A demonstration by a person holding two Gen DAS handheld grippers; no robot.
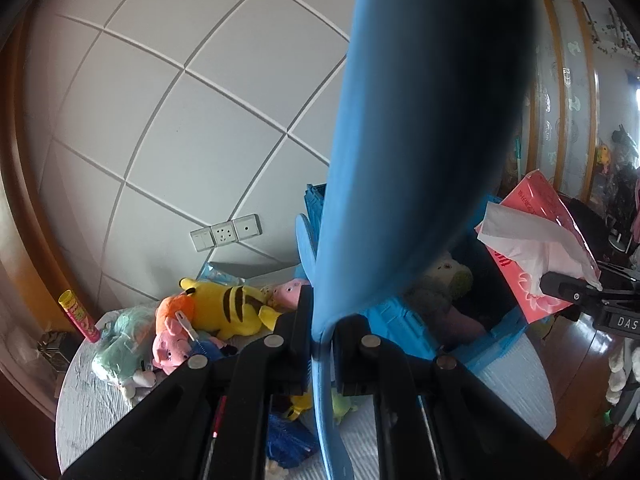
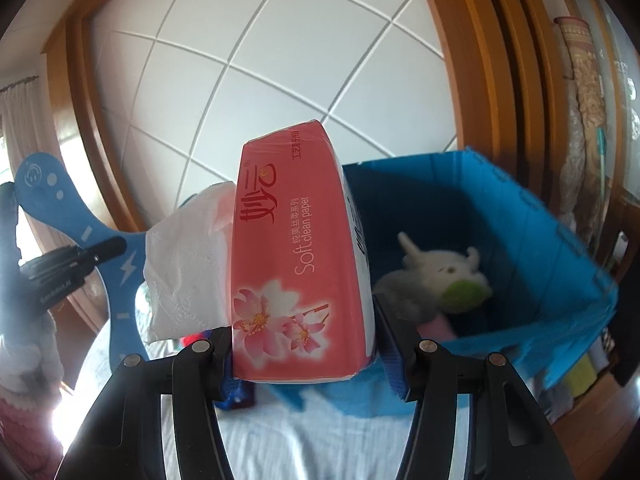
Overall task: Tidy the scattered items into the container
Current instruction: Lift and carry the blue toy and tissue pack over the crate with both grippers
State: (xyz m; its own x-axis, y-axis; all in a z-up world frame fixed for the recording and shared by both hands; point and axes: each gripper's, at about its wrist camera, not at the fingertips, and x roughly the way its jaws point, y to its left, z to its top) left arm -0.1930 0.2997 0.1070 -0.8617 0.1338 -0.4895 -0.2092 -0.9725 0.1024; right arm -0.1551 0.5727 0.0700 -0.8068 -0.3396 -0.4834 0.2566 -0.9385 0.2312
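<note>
My left gripper [image 1: 322, 344] is shut on a flat blue boomerang-shaped toy [image 1: 416, 128], held upright and blocking much of the left wrist view; it also shows in the right wrist view [image 2: 80, 216]. My right gripper [image 2: 304, 354] is shut on a pink tissue pack [image 2: 296, 252] with a white tissue [image 2: 184, 256] sticking out, held left of and above the open blue box [image 2: 552, 240]. The pack also shows in the left wrist view [image 1: 532, 248]. A white plush [image 2: 444, 276] lies inside the box.
Several plush toys lie in a pile on the white table, among them a yellow one [image 1: 232, 304] and a pink pig [image 1: 172, 348]. A yellow-pink tube [image 1: 80, 316] stands at the table's left edge. A tiled wall [image 1: 180, 120] is behind.
</note>
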